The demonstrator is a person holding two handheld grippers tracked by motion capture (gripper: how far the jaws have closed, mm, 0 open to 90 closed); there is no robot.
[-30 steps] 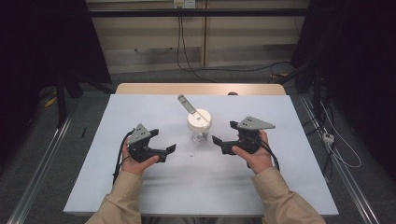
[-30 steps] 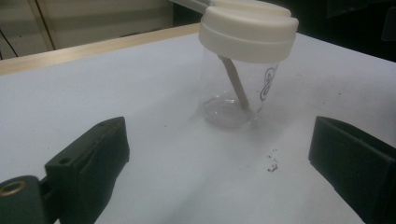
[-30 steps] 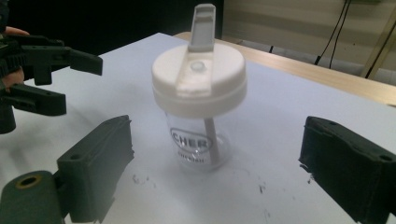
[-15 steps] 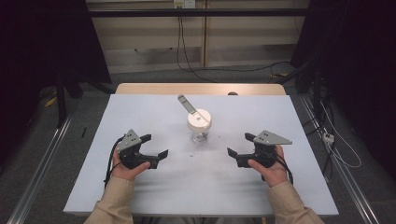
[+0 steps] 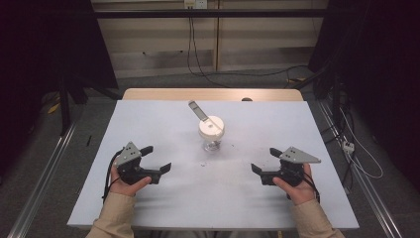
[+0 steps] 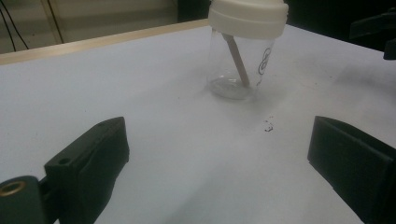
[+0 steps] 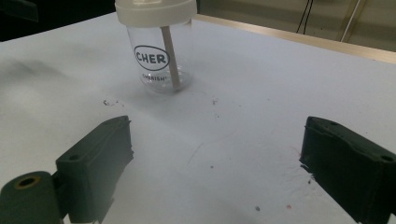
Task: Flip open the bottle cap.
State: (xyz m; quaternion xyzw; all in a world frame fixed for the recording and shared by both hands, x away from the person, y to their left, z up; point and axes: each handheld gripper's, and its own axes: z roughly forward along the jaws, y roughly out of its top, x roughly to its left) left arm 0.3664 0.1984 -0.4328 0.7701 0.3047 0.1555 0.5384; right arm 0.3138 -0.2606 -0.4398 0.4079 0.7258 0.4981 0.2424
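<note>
Table (image 5: 163, 198): white top, bare apart from a few dark specks near the jar. All positions below are given relative to the jar.

Jar (image 5: 212, 134): clear plastic, cream lid, upright, standing at mid-table toward the far side. A flat stick (image 5: 197, 110) passes through the lid; inside, its foot rests on the jar floor, and above the lid it leans away to the far left. The jar's long axis is vertical, the stick's tilted.

My left gripper (image 5: 154, 159): on the near left of the jar, well apart from it, resting low over the table. Jaws spread wide, nothing between them. In the left gripper view the jar (image 6: 243, 51) sits ahead and a little right of centre.

My right gripper (image 5: 263, 161): on the near right of the jar, also well apart. Jaws spread wide, empty. In the right gripper view the jar (image 7: 159, 49) sits ahead and left of centre, lettering facing me.

Judgement: both tools point inward at the jar and stand at roughly matching distances; neither is clearly nearer. A sideways closing on the upright wall looks feasible from either hand. The leaning stick favours my right for the body and my left for the stick.
</note>
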